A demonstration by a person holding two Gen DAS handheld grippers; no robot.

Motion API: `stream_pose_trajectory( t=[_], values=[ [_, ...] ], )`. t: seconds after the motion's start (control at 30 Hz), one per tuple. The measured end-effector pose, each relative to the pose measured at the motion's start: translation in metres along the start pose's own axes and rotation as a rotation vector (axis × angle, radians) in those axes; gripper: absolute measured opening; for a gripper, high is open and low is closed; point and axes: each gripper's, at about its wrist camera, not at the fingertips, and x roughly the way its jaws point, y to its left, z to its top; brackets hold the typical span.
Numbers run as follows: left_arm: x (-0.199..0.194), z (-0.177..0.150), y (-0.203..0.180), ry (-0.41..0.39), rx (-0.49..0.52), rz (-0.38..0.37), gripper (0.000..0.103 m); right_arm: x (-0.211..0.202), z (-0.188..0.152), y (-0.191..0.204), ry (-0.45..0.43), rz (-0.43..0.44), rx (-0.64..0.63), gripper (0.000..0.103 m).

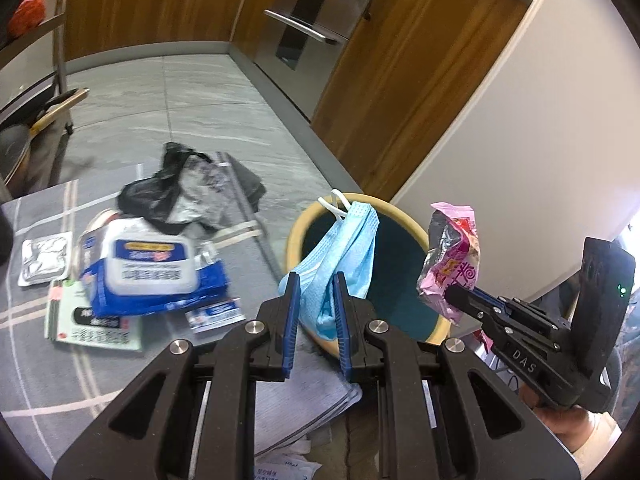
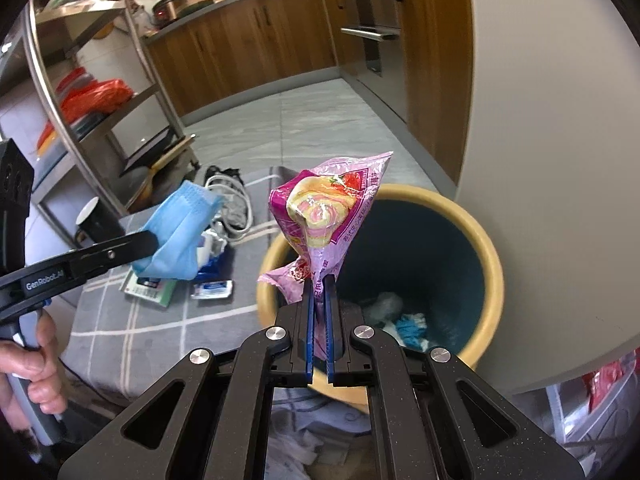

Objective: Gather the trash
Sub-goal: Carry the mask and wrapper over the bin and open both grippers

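Observation:
My left gripper (image 1: 316, 280) is shut on a light blue face mask (image 1: 344, 248) and holds it over the near left rim of a yellow bin (image 1: 298, 224) with a dark teal inside. My right gripper (image 2: 319, 282) is shut on a pink snack wrapper (image 2: 324, 216) above the bin's left rim (image 2: 494, 264). The right gripper and wrapper (image 1: 452, 260) show at the right of the left wrist view. The mask (image 2: 180, 236) and left gripper (image 2: 152, 246) show at the left of the right wrist view. Some trash (image 2: 400, 316) lies at the bin's bottom.
On the grey mat (image 1: 60, 360) lie a blue-white wipes pack (image 1: 152, 272), a foil packet (image 1: 42, 260), a green leaflet (image 1: 92, 328), a small sachet (image 1: 216, 314) and a black plastic bag (image 1: 172, 192). A metal shelf rack (image 2: 100, 92) stands left; wooden cabinets (image 1: 400, 100) behind.

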Motion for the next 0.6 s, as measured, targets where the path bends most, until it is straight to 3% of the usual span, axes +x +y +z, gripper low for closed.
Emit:
stream_pose_trajectory(
  t=[0.27, 0.6],
  values=[
    [0.038, 0.006, -0.036, 0.03, 0.057, -0.014, 0.016, 0.006, -0.006, -0.021, 0.022, -0.035, 0.022, 0.006],
    [0.075, 0.005, -0.038, 0.077, 0.06, 0.008, 0.016, 0.03, -0.015, -0.035, 0.087, -0.059, 0.035, 0.006]
  ],
)
